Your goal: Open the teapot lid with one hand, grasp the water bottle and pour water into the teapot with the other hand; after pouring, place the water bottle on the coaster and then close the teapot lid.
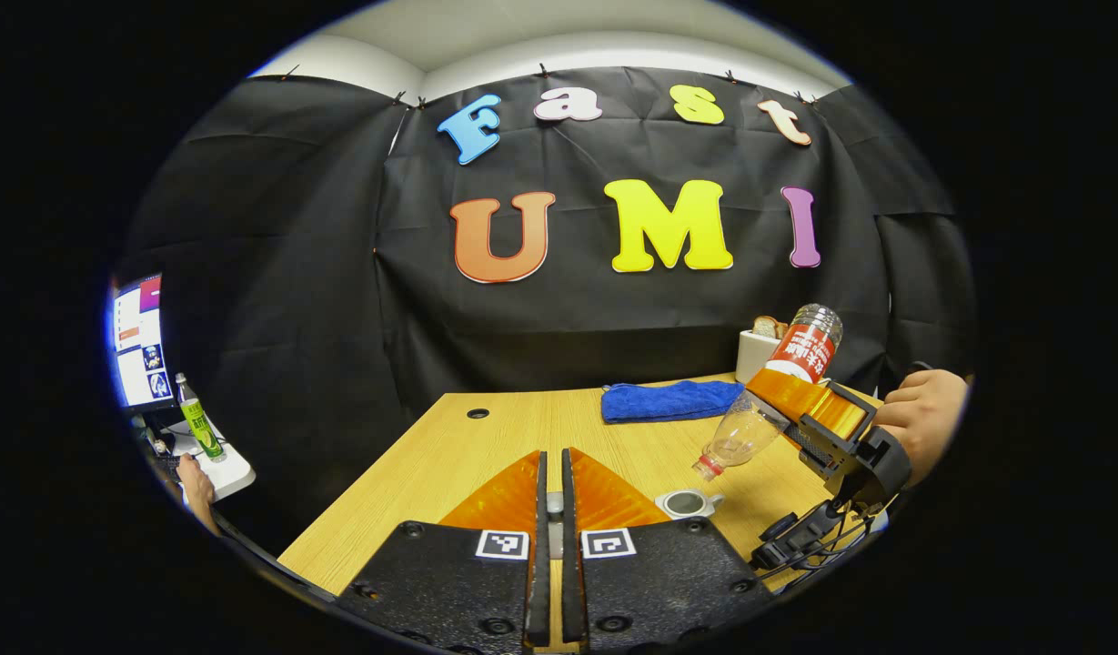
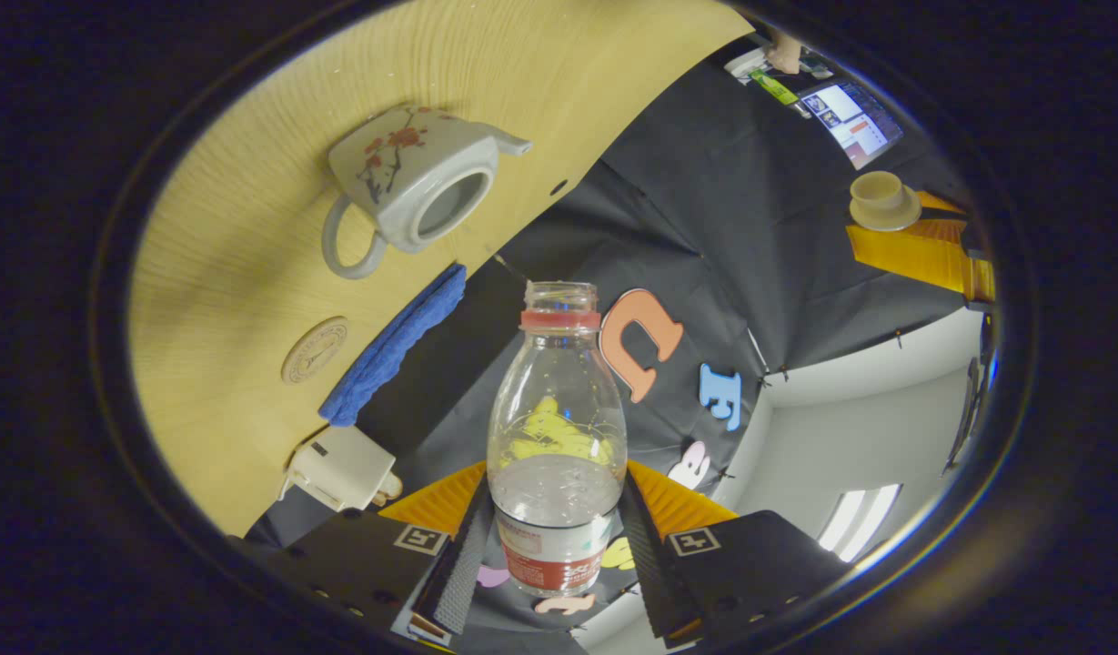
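Observation:
My right gripper (image 2: pixel 559 496) is shut on a clear water bottle (image 2: pixel 559 409) with a red label and no cap. In the left gripper view the bottle (image 1: pixel 777 391) tilts mouth-down to the left, its mouth just above the open grey teapot (image 1: pixel 686 502); a hand holds the right gripper (image 1: pixel 818 409). The teapot (image 2: pixel 413 182) has a red flower pattern and stands lidless on the wooden table (image 2: pixel 249 300). No stream of water is visible. My left gripper (image 1: pixel 551 464) is shut on the teapot lid (image 2: pixel 881 196), held up off the table. A round coaster (image 2: pixel 315 349) lies beside the teapot.
A blue cloth (image 1: pixel 672 400) lies at the back of the table, next to a white box (image 1: pixel 759 350) holding bread. Off the table's left stand a monitor (image 1: pixel 138 341) and a green bottle (image 1: pixel 197 423), with a person's hand (image 1: pixel 195 487) nearby.

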`<action>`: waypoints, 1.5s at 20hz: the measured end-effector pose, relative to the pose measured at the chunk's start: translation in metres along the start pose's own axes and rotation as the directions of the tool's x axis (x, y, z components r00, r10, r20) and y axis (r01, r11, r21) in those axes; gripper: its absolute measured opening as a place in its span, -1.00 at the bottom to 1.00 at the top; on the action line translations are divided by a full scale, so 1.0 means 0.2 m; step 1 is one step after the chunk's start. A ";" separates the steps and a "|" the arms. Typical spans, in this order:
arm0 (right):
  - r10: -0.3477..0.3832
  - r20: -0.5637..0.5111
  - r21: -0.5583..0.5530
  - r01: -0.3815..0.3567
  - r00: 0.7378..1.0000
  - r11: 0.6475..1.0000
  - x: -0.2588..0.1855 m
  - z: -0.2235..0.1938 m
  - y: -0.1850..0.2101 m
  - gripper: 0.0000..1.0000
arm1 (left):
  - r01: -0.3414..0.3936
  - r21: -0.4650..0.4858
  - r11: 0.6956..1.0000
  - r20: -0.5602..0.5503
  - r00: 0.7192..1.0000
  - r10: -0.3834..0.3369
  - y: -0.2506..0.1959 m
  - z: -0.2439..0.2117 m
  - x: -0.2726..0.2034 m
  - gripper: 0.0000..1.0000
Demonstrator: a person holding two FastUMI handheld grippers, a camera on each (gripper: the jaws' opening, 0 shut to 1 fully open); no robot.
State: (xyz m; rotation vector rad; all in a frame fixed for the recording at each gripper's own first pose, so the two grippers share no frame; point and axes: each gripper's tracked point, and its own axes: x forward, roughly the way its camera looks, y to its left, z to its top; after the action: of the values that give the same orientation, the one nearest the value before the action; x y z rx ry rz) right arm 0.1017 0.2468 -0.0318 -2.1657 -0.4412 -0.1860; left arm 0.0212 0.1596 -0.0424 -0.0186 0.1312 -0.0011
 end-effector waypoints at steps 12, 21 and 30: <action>0.075 -0.028 0.161 -0.070 0.997 0.984 0.00 0.00 0.17 0.46 | 0.012 0.019 1.000 -0.026 1.000 -0.011 0.01 -0.06 0.05 -0.86; 0.174 -0.122 0.620 -0.062 0.977 0.782 -0.08 -0.08 0.35 0.46 | -0.009 -0.018 1.000 -0.070 0.998 0.008 0.09 -0.15 0.11 -0.85; 0.277 -0.155 0.879 0.005 0.948 0.477 -0.27 -0.24 0.47 0.46 | 0.007 -0.029 1.000 -0.039 0.999 -0.008 0.03 -0.12 0.13 -0.85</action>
State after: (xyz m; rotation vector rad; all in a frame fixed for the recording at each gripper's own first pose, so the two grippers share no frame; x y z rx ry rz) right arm 0.0890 0.1449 -0.0894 -1.0951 -0.1193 -0.1257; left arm 0.0450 0.1651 -0.0691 -0.0476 0.1708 -0.0071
